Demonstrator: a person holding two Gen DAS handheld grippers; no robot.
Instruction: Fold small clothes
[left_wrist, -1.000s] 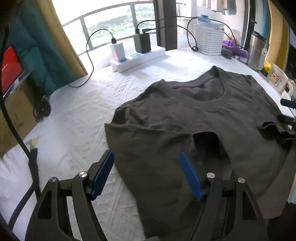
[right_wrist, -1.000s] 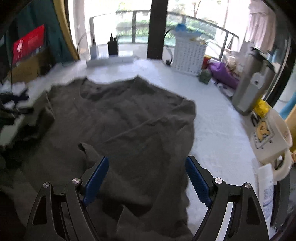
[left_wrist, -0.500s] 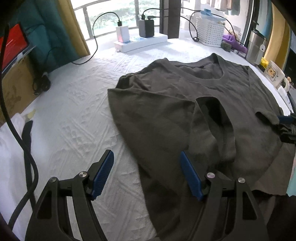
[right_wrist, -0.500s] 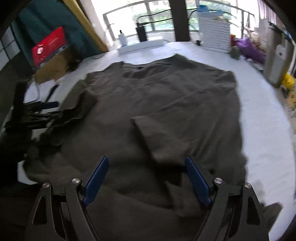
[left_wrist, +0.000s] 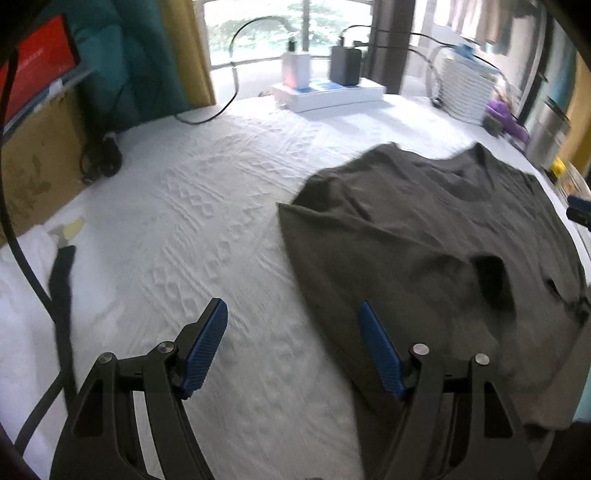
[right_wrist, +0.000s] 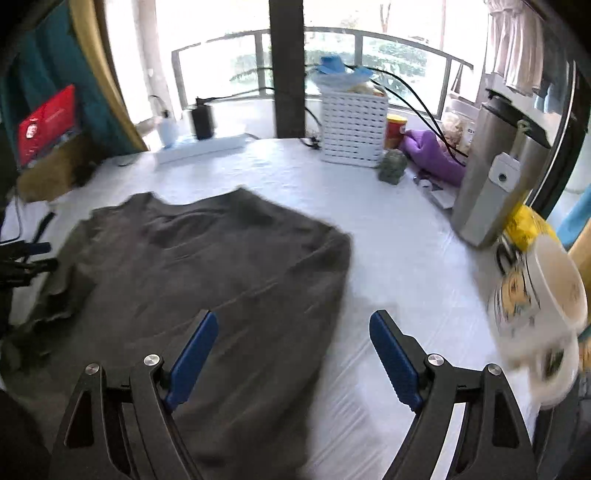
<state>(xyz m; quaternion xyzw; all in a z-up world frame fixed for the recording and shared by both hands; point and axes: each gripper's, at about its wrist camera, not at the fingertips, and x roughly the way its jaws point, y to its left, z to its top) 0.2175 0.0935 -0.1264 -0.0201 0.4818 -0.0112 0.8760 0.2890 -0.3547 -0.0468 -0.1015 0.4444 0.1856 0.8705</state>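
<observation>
A dark grey T-shirt (left_wrist: 424, 236) lies spread on the white textured table cover, both sleeves folded in over the body; it also shows in the right wrist view (right_wrist: 207, 266). My left gripper (left_wrist: 293, 332) is open and empty, above the shirt's left edge. My right gripper (right_wrist: 293, 343) is open and empty, above the shirt's right edge. The left gripper shows at the left edge of the right wrist view (right_wrist: 26, 258), and the right gripper's tip at the right edge of the left wrist view (left_wrist: 580, 210).
A white mug (right_wrist: 535, 314) with a cartoon print stands close to my right gripper. A steel flask (right_wrist: 495, 177), purple cloth (right_wrist: 432, 155) and white basket (right_wrist: 352, 127) line the back right. A power strip with chargers (left_wrist: 328, 92) sits at the back. A cardboard box (left_wrist: 33, 162) and cables lie at left.
Both grippers have swung outward from over the shirt's middle to its side edges. The shirt lies still with its sleeves folded in.
</observation>
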